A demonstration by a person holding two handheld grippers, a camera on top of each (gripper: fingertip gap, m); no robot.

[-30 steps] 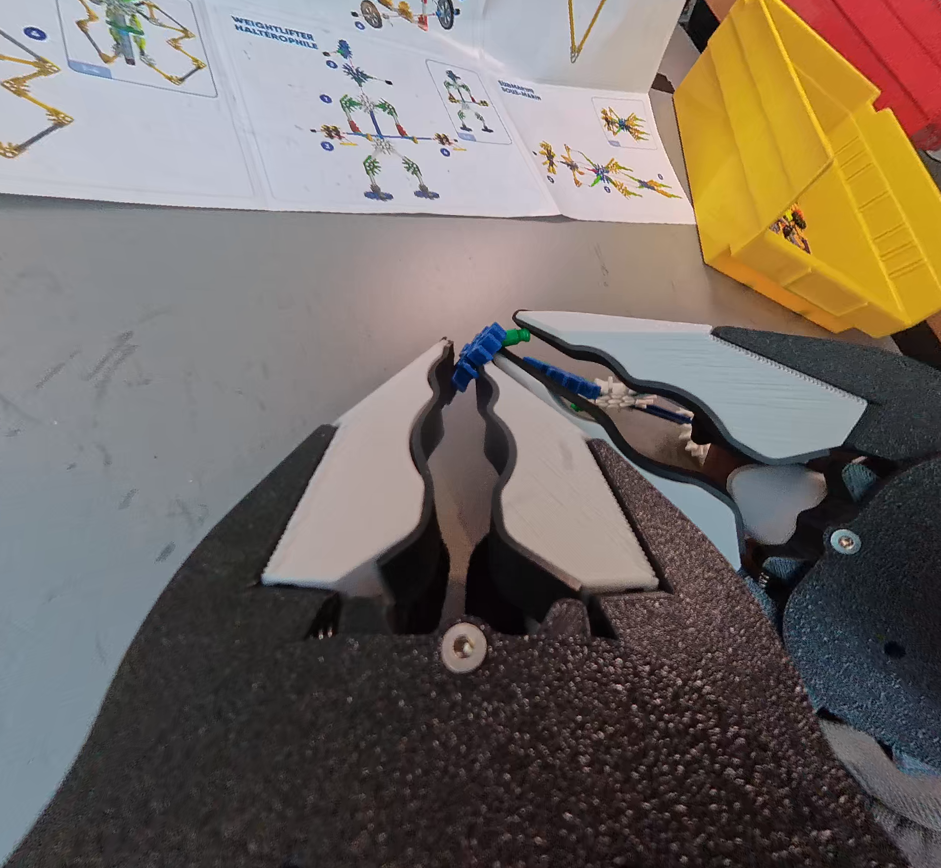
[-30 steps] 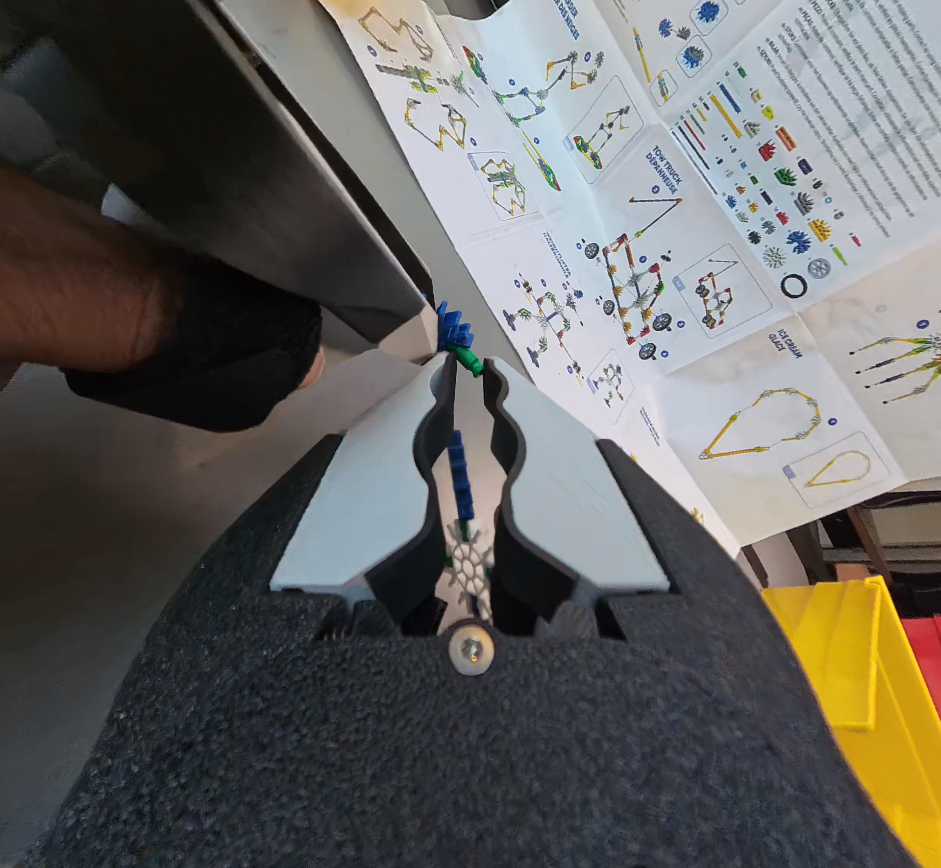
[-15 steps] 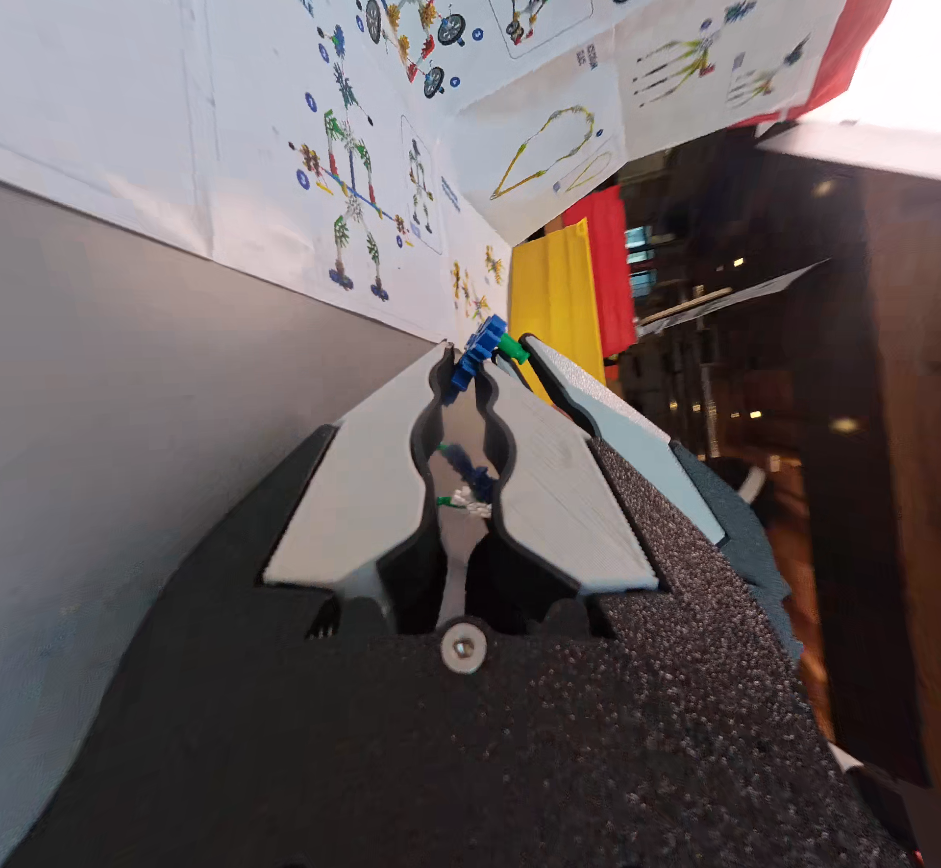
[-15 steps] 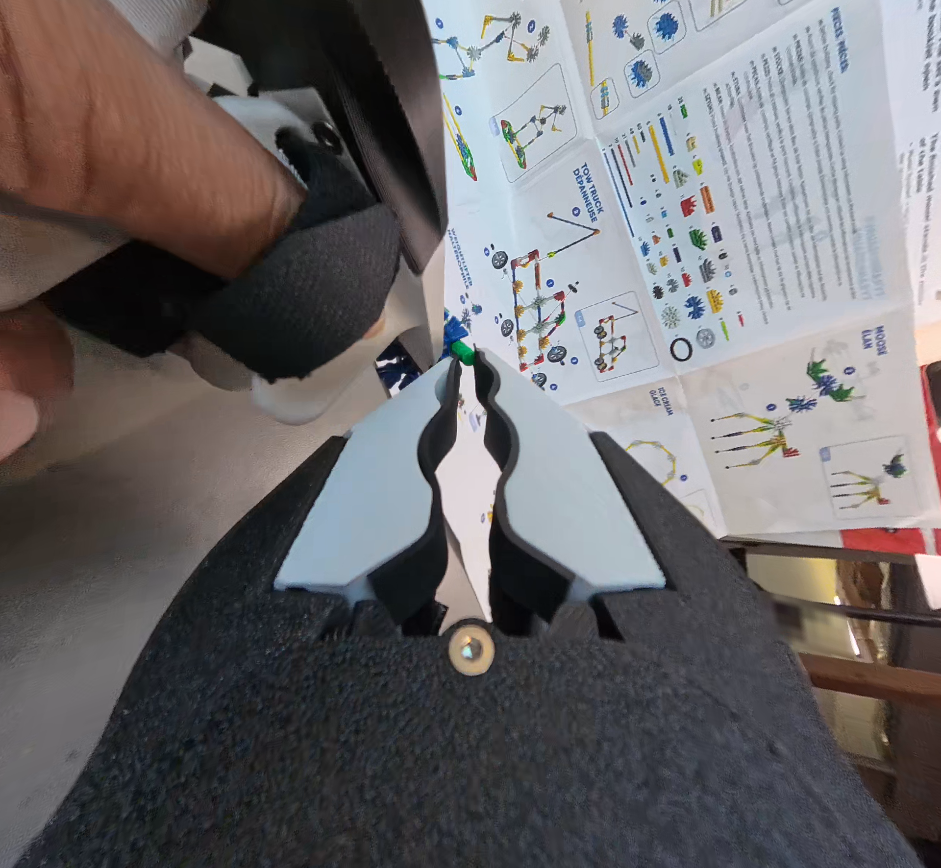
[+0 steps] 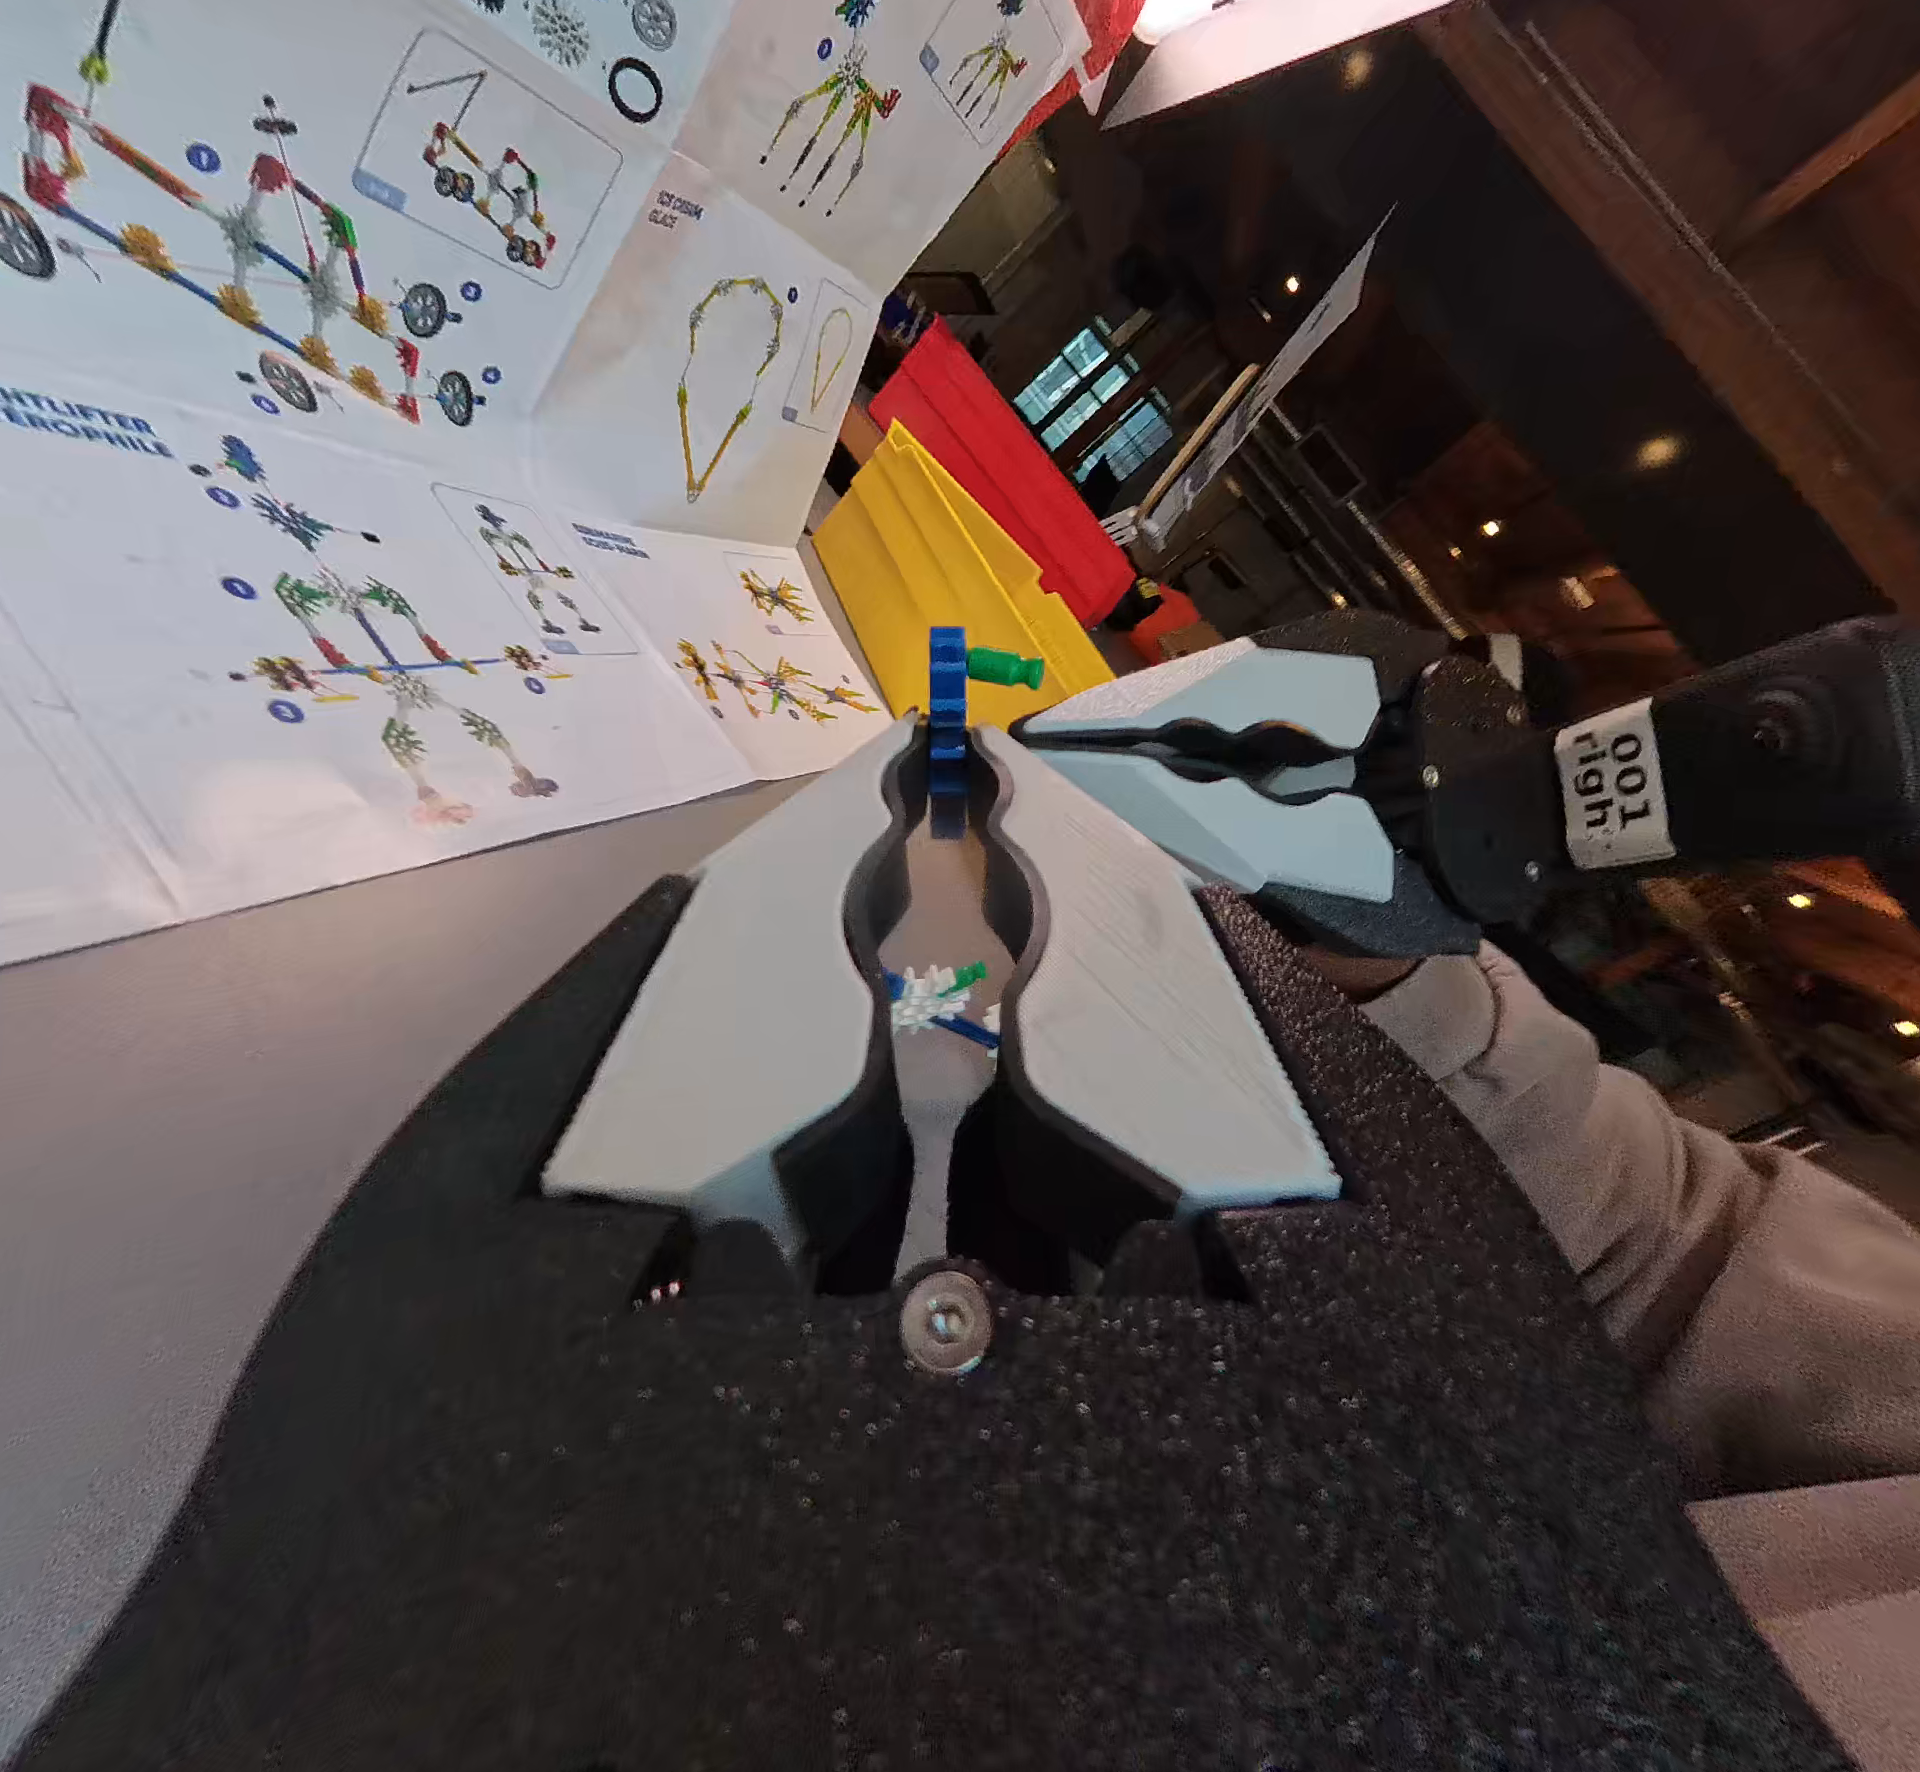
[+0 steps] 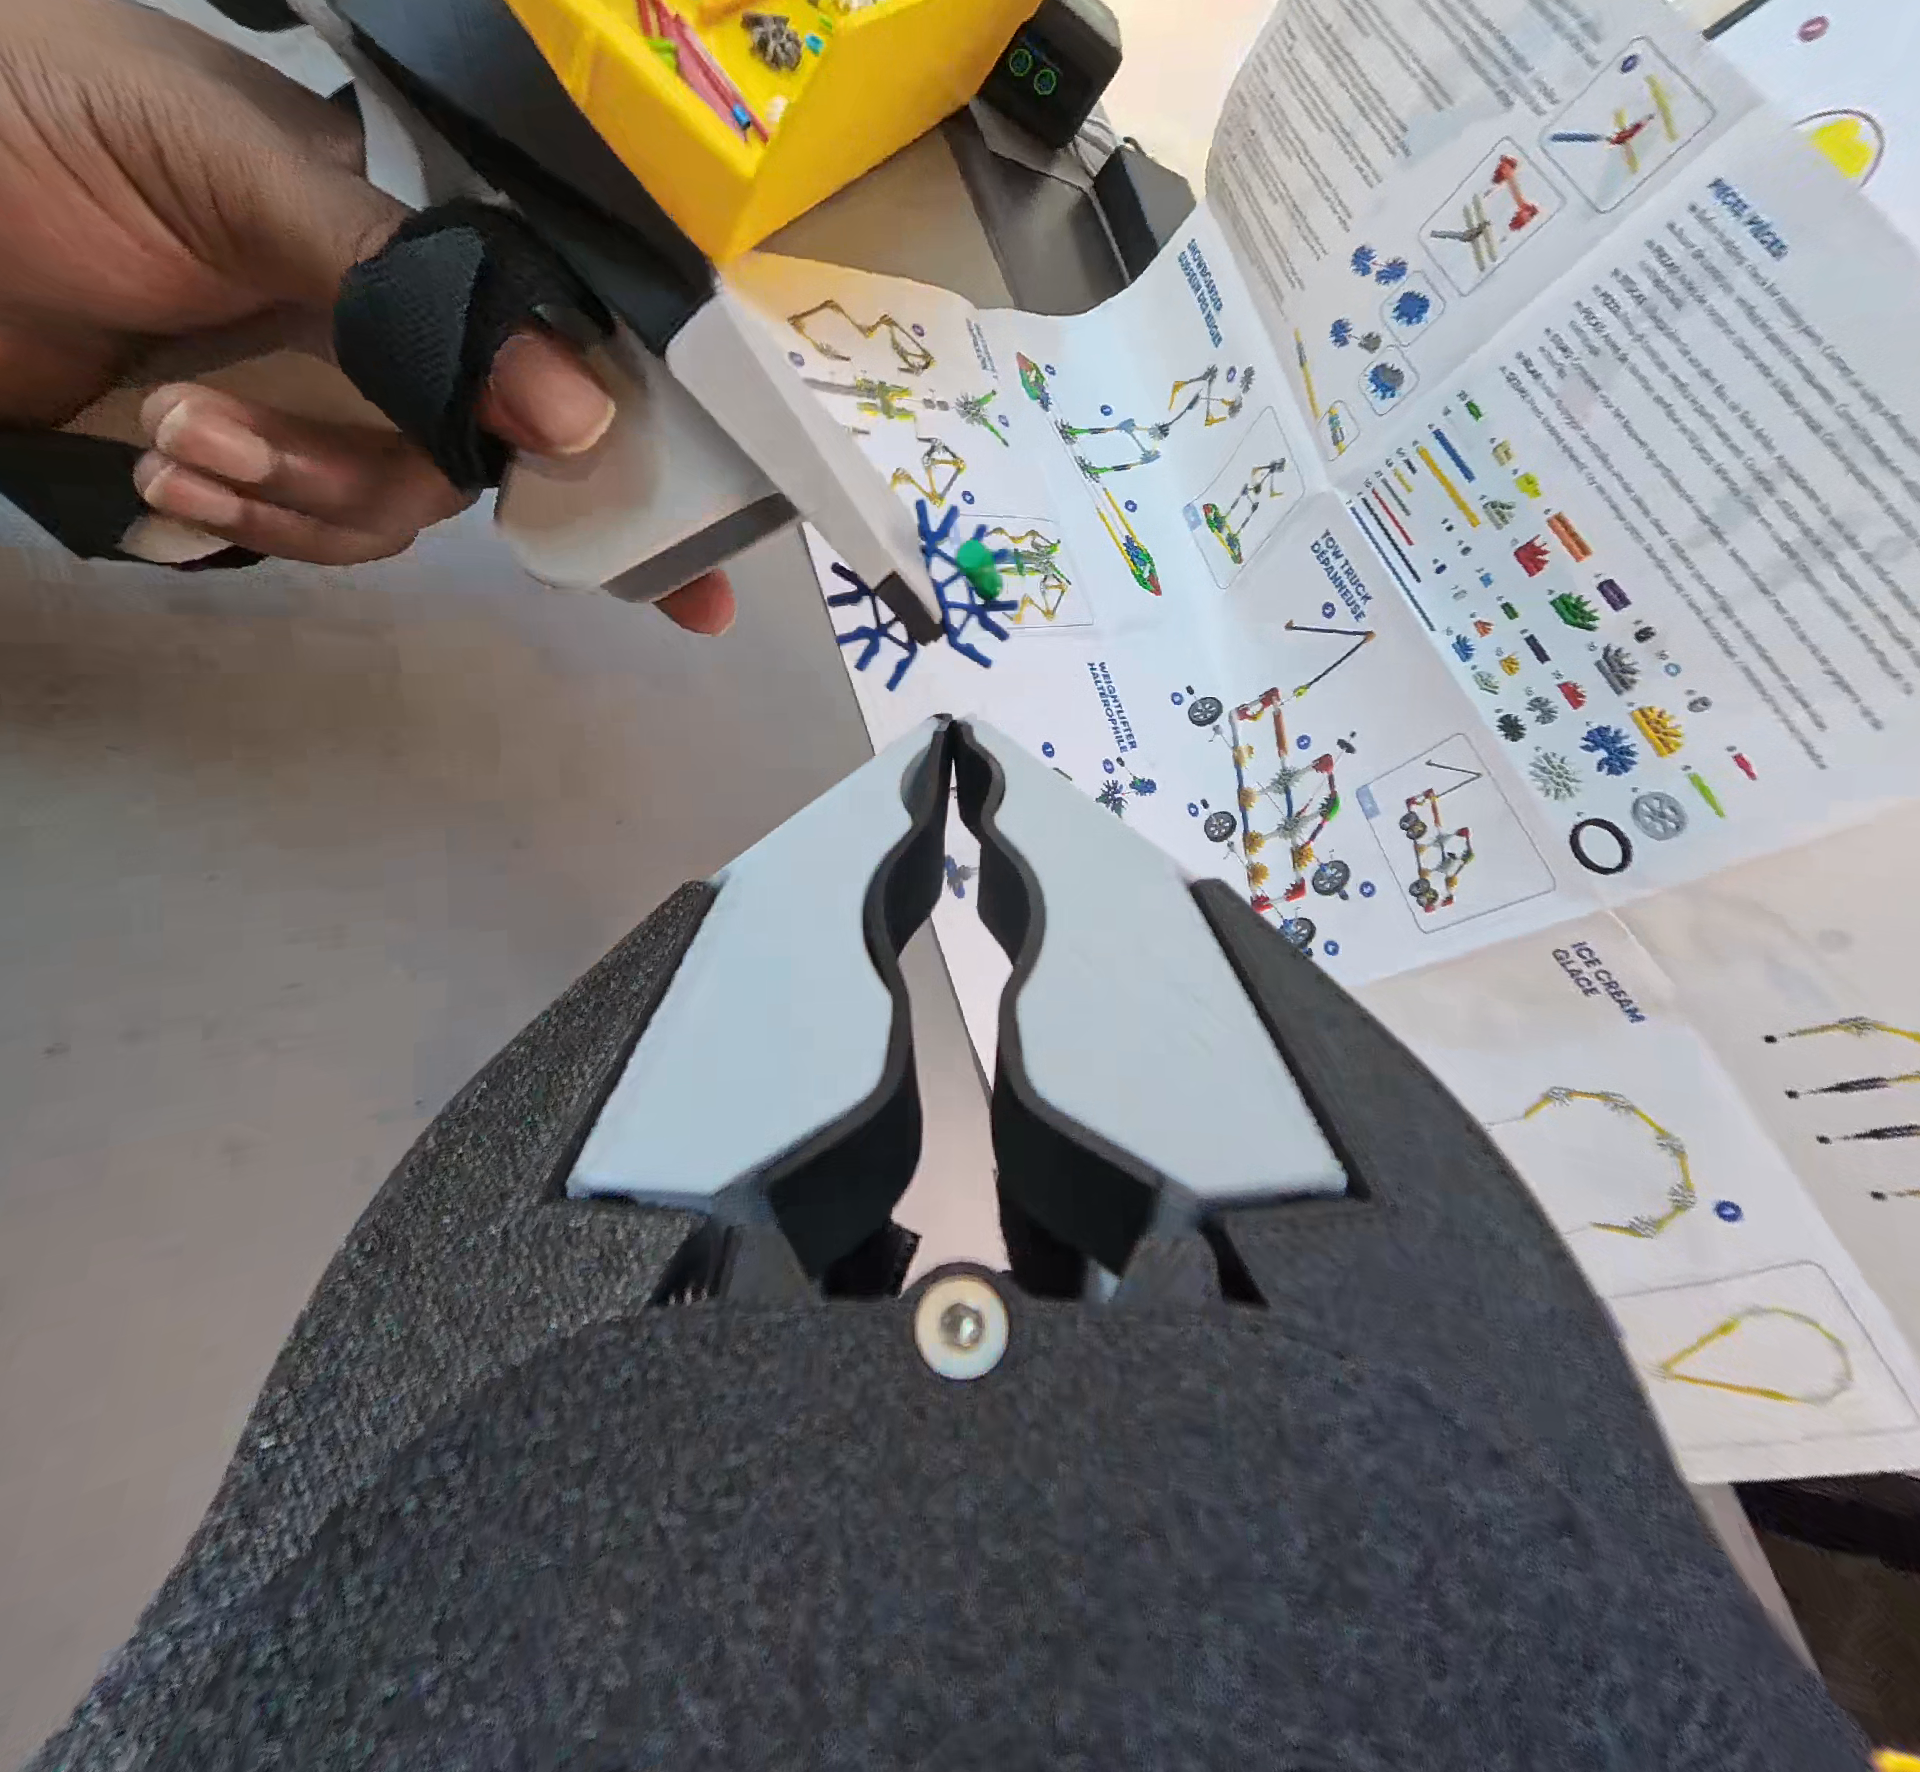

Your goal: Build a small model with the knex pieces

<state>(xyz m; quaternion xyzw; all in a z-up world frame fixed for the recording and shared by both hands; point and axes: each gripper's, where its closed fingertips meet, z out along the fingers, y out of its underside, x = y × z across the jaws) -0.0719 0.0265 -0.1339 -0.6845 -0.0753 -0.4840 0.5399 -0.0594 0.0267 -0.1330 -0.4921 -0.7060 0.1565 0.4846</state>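
A blue snowflake connector (image 5: 947, 714) with a short green rod (image 5: 1004, 668) plugged in was clamped edge-on in the left hand-held gripper (image 5: 948, 735), lifted off the grey tabletop (image 5: 260, 1047), the rod exposed. Just beside it, the right hand-held gripper (image 6: 951, 730) was closed, empty.

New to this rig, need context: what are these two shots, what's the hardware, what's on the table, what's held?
No robot arm: a person holds a handheld two-finger gripper in each hand, and each gripper carries a wide-angle camera looking along its fingers.

In the left wrist view, the left gripper is shut on a blue snowflake connector with a short green rod plugged into it. The right gripper sits beside it, shut and empty.

The right wrist view shows that right gripper and the person's hand on the other.

On the grey table: an unfolded instruction sheet and a yellow bin of small parts.
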